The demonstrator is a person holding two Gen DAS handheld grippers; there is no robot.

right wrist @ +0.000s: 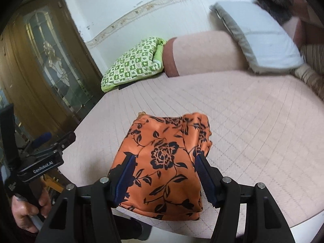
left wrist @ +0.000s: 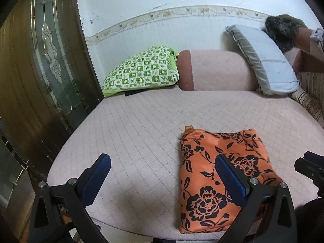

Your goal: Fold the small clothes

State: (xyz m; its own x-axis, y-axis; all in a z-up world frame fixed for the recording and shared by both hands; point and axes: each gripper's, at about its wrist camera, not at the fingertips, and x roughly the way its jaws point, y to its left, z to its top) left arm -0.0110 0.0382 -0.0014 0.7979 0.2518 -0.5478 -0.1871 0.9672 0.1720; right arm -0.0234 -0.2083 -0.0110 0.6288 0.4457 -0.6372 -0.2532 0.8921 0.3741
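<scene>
Both grippers' fingers [left wrist: 97,174] [right wrist: 204,176] hang wide open and empty above the folded cloth [right wrist: 162,168], whose loose right-hand layers might slump.

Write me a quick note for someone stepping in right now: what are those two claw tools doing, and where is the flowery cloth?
Left gripper: fingers open, empty, above the pink quilted bed cover.
Right gripper: fingers open, empty, above the cloth.
Orange garment with black flower print: lies folded into a compact rectangle near the bed's front edge, touched by neither gripper.
Done: this piece looks folded.
Left: perhaps tidy its bunched far corner; no other small clothes are in view.
</scene>
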